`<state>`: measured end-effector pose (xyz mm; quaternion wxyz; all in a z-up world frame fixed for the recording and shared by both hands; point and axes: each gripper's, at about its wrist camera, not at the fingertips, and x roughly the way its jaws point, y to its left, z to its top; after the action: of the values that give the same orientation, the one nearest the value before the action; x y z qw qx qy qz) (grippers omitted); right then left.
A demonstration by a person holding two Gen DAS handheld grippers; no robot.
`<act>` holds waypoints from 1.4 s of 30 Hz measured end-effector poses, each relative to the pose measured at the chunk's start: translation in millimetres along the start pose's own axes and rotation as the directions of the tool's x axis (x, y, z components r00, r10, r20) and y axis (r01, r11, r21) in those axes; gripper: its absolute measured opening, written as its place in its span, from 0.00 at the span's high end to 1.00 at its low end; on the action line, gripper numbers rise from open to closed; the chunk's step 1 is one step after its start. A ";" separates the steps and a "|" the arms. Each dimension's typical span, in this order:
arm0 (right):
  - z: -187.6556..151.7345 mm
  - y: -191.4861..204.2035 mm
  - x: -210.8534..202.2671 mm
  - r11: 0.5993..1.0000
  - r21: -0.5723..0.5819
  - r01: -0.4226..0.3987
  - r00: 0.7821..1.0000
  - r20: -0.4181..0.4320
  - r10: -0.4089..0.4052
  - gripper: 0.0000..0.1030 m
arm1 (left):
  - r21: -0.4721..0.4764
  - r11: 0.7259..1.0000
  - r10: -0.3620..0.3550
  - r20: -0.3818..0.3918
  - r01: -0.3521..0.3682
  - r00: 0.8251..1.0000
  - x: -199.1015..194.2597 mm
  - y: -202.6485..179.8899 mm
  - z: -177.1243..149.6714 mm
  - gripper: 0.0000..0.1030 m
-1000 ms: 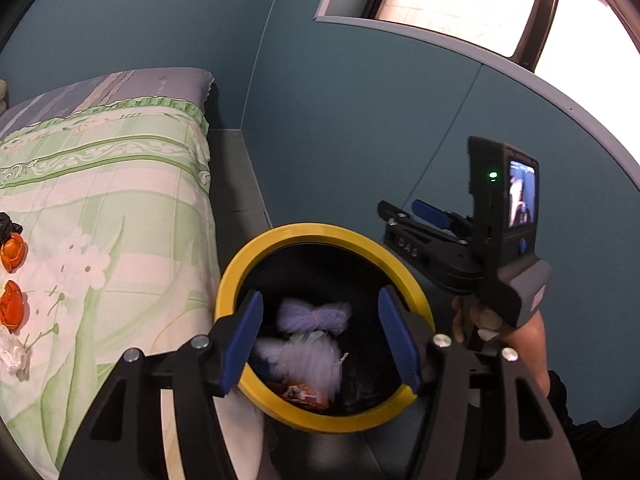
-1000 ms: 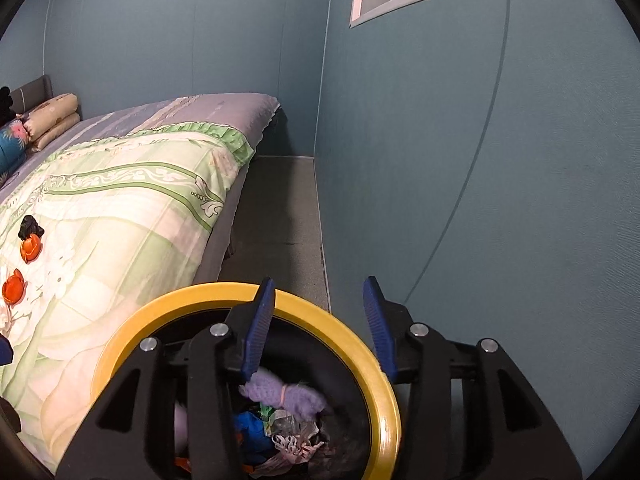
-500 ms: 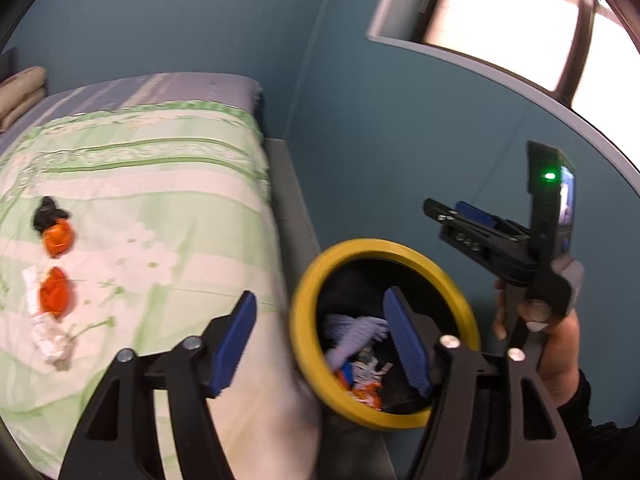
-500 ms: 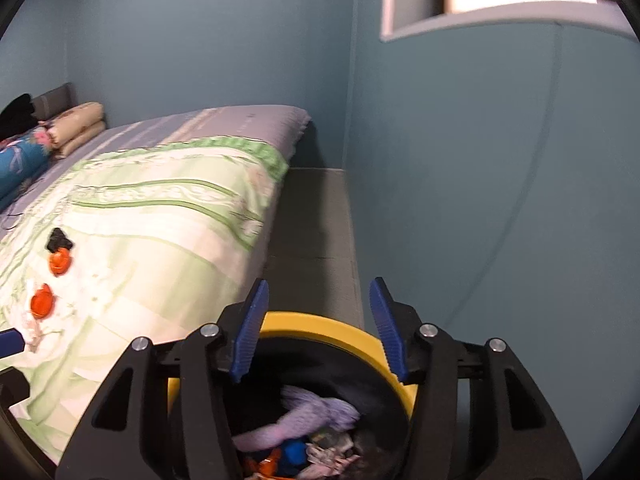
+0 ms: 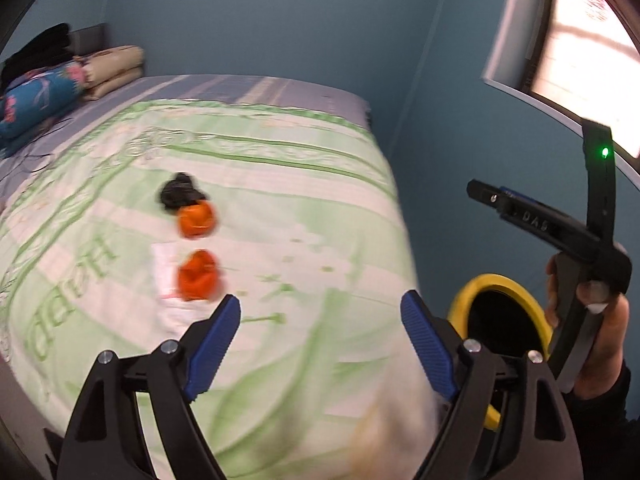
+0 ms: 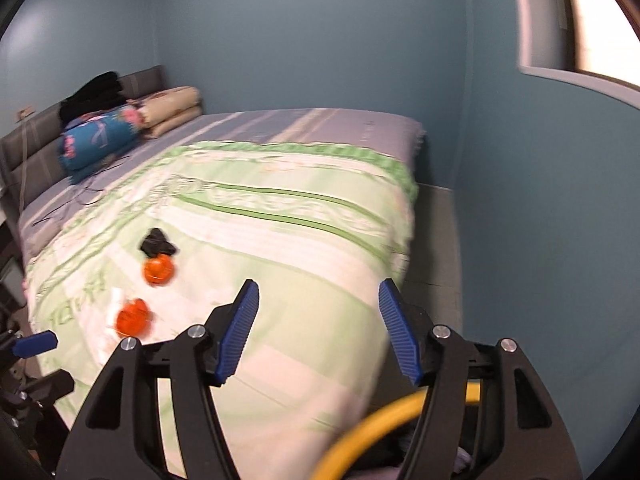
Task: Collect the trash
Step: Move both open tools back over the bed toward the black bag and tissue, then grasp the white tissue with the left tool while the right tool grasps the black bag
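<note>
Two orange crumpled pieces of trash (image 5: 198, 220) (image 5: 198, 274) lie on the green bedspread (image 5: 280, 184), with a black scrap (image 5: 178, 192) behind them and a white paper (image 5: 168, 276) beside the nearer one. They also show in the right wrist view (image 6: 159, 270) (image 6: 133, 317). The yellow-rimmed black bin (image 5: 500, 312) stands on the floor by the bed's right side. My left gripper (image 5: 320, 332) is open and empty over the bed. My right gripper (image 6: 318, 324) is open and empty above the bin rim (image 6: 384, 424).
Folded blankets and a blue pillow (image 6: 100, 136) lie at the bed's head. A blue wall (image 6: 540, 220) and a window (image 5: 580, 52) are on the right. A narrow strip of floor (image 6: 434, 248) runs between bed and wall.
Both grippers have swung left from over the bin toward the bed. The bin has slid to the right and lower edge of both views, and the bed's trash has come to the centre.
</note>
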<state>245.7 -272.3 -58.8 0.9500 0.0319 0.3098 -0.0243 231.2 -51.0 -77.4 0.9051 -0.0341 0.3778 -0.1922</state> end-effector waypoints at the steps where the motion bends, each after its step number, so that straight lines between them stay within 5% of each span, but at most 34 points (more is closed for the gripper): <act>1: 4.7 8.0 5.1 1.000 -0.006 -0.022 1.000 -0.005 0.022 0.42 | -0.011 1.000 0.015 0.002 -0.015 1.000 -1.9 9.5 0.8 0.22; 14: 46.5 133.1 96.1 0.965 -0.156 -0.210 0.974 -0.120 0.192 0.39 | -0.127 0.980 0.146 -0.039 -0.150 0.989 13.4 90.6 -14.4 0.20; 25: 42.1 208.6 188.3 0.921 -0.215 -0.324 0.925 -0.275 0.261 0.31 | -0.247 0.958 0.125 -0.105 -0.148 0.987 58.7 126.9 -31.8 0.20; 32: 41.8 244.6 251.1 0.908 -0.232 -0.348 0.897 -0.364 0.251 0.31 | -0.315 0.938 0.103 -0.140 -0.142 0.985 85.6 146.0 -41.6 0.20; 40: 43.6 271.0 297.3 0.908 -0.274 -0.318 0.896 -0.400 0.193 0.31 | -0.302 0.944 0.089 -0.161 -0.135 0.983 105.8 152.9 -38.3 0.21; 42: 42.9 273.7 305.0 0.907 -0.281 -0.313 0.896 -0.404 0.184 0.31 | -0.294 0.947 0.085 -0.164 -0.131 0.983 110.9 154.1 -35.7 0.28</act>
<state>535.0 -10.9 -191.7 0.8610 -0.0879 0.4751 0.1592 327.0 52.9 -209.1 0.8674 -0.1374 0.4709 -0.0837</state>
